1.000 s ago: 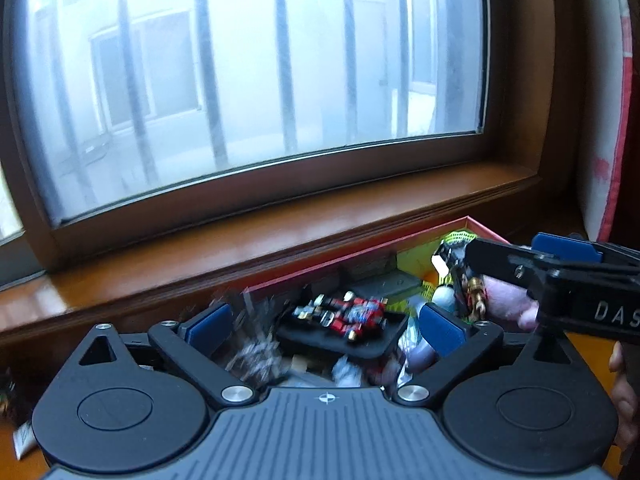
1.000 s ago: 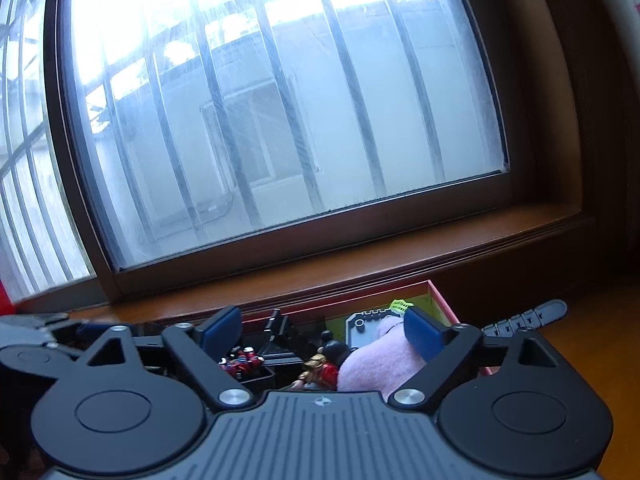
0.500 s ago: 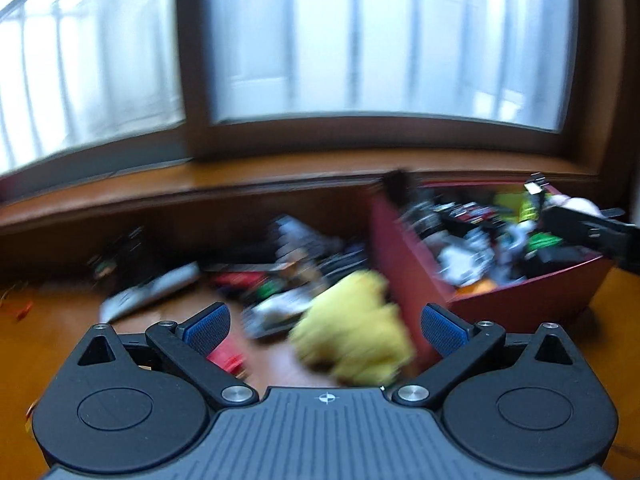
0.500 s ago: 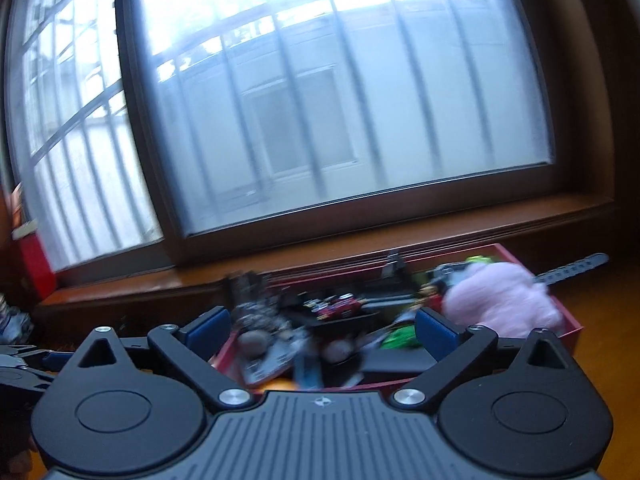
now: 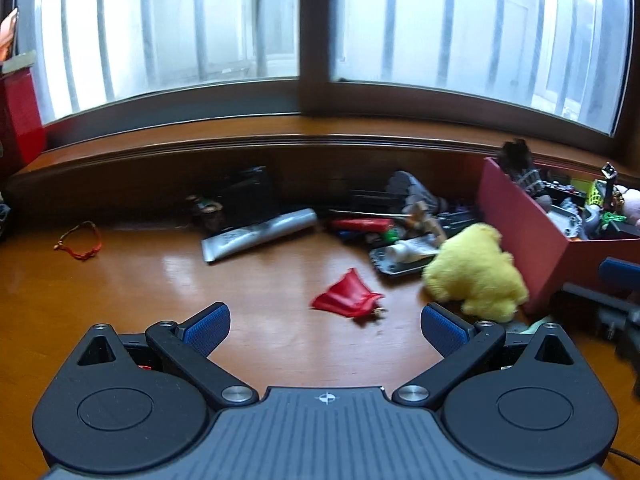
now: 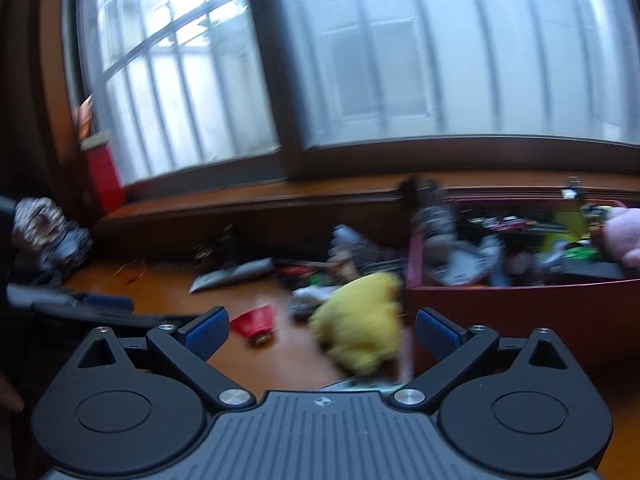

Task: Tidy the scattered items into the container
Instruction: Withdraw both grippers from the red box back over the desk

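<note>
Since a second ago: both cameras have swung away from the inside of the red box point(image 5: 520, 216) and now look out over the wooden tabletop point(image 5: 120, 292) with its scattered things; the right wrist view is smeared by motion.
Left gripper point(image 5: 326, 322): fingers spread wide, nothing between the blue pads point(image 5: 208, 322); it hangs over bare wood.
Right gripper point(image 6: 320, 326): fingers likewise wide apart and holding nothing; the yellow plush toy point(image 6: 362, 320) shows in the gap, though contact cannot be told through the blur.
Container: the red box sits at the right by the window sill point(image 5: 280, 128), filled with mixed items, a pink plush point(image 6: 624, 236) at its far right.
Yellow plush toy, left view point(image 5: 476, 272): on the table, touching the box's near wall.
Red pouch point(image 5: 346, 298): alone on the wood, just ahead of the left gripper.
Silver tube point(image 5: 256, 234): lying flat nearer the sill.
Small clutter point(image 5: 400, 224): heaped between tube and box.
Red cord loop point(image 5: 80, 242): far left, well apart.
</note>
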The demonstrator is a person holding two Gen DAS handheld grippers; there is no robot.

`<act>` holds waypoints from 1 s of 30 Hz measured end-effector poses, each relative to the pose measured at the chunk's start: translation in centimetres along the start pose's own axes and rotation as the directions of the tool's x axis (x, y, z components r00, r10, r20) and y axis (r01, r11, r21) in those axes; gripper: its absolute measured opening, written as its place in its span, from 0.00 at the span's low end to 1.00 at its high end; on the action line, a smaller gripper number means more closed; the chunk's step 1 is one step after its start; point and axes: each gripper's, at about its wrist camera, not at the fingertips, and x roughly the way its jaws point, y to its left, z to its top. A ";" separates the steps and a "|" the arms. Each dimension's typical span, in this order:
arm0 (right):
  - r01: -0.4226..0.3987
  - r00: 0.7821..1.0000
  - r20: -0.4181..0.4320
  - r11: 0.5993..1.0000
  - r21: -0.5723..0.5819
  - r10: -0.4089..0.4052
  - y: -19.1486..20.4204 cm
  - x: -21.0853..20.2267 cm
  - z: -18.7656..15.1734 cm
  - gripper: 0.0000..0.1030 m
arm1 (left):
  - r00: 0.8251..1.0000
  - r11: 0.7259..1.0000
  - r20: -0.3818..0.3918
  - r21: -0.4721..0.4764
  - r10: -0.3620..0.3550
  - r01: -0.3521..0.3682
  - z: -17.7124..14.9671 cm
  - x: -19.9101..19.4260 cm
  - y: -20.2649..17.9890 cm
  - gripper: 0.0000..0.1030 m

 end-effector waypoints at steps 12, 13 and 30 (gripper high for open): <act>0.013 0.997 -0.071 1.000 0.011 -0.012 7.6 3.2 -1.2 0.98 | 1.000 0.999 0.000 0.036 0.005 -0.005 -0.1 1.3 7.8 1.00; 0.018 0.997 -0.076 1.000 0.015 -0.017 8.1 3.4 -1.3 0.98 | 1.000 0.999 -0.002 0.040 0.004 -0.003 -0.1 1.6 8.5 1.00; 0.050 0.949 -0.312 0.999 -0.001 -0.048 13.0 8.7 -3.9 0.98 | 0.998 0.987 0.040 0.154 -0.043 0.037 1.0 8.1 14.5 1.00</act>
